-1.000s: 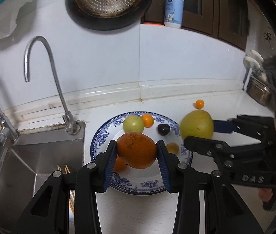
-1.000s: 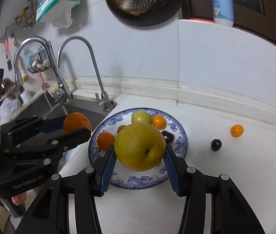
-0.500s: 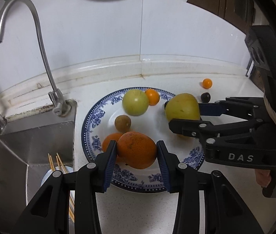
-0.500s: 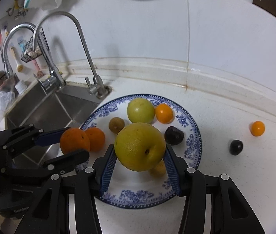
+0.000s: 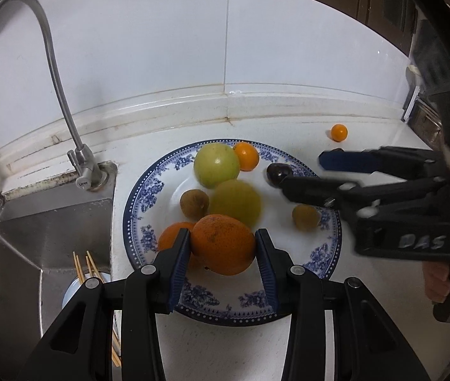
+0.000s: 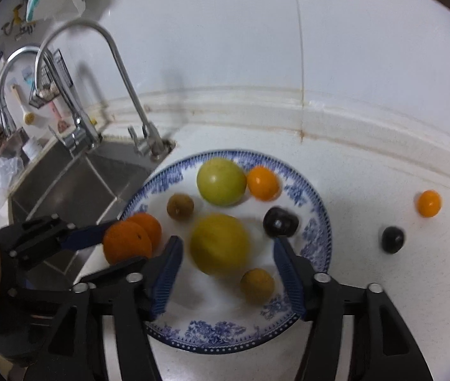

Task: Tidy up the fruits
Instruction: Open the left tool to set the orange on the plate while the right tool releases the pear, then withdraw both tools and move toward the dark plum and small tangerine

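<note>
left hand-held gripper (image 5: 223, 255): clamped on orange (image 5: 222, 243) | right hand-held gripper (image 6: 226, 274): apart, pear (image 6: 219, 243) on plate (image 6: 225, 333), frame centre

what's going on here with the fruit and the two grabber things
A person is gathering fruit onto a blue-patterned plate beside the sink. The left gripper is shut on an orange low over the plate's near edge. The right gripper is open, and the yellow fruit lies blurred between its jaws on the plate. A small orange fruit and a dark fruit wait on the counter.
</note>
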`<action>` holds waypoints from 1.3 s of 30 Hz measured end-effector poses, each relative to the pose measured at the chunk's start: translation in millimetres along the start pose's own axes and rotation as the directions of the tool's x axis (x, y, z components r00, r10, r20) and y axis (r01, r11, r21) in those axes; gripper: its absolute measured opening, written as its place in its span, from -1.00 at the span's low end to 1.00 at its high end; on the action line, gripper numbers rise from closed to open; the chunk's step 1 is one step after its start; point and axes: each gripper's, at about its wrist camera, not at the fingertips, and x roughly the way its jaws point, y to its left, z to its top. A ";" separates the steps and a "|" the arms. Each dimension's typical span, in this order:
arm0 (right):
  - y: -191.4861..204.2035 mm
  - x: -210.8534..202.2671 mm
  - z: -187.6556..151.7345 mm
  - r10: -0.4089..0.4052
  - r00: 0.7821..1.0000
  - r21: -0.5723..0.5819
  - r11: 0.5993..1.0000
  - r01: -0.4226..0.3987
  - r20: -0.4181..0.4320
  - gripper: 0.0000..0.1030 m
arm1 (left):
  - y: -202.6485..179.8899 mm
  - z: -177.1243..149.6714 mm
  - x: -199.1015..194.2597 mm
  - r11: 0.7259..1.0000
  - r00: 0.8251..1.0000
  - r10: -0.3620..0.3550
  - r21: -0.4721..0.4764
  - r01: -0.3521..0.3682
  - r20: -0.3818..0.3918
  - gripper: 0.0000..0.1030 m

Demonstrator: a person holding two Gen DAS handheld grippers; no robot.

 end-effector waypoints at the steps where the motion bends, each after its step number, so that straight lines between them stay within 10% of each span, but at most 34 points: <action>1: -1.1 -5.9 0.9 -0.006 1.000 0.002 1.000 0.005 0.017 0.22 | -1.8 1.6 0.3 1.000 1.000 -0.001 0.004 0.001 -0.001 -0.22; 7: -8.4 -37.8 -2.8 -0.105 0.991 0.023 0.994 0.104 0.079 0.22 | -16.9 9.8 -4.9 0.999 0.999 -0.003 0.033 0.002 0.034 0.23; 39: -53.7 -163.9 -41.6 -0.236 0.945 0.131 0.969 0.210 0.228 0.27 | -98.4 42.1 -84.9 0.999 0.983 0.018 -0.042 -0.011 0.181 0.31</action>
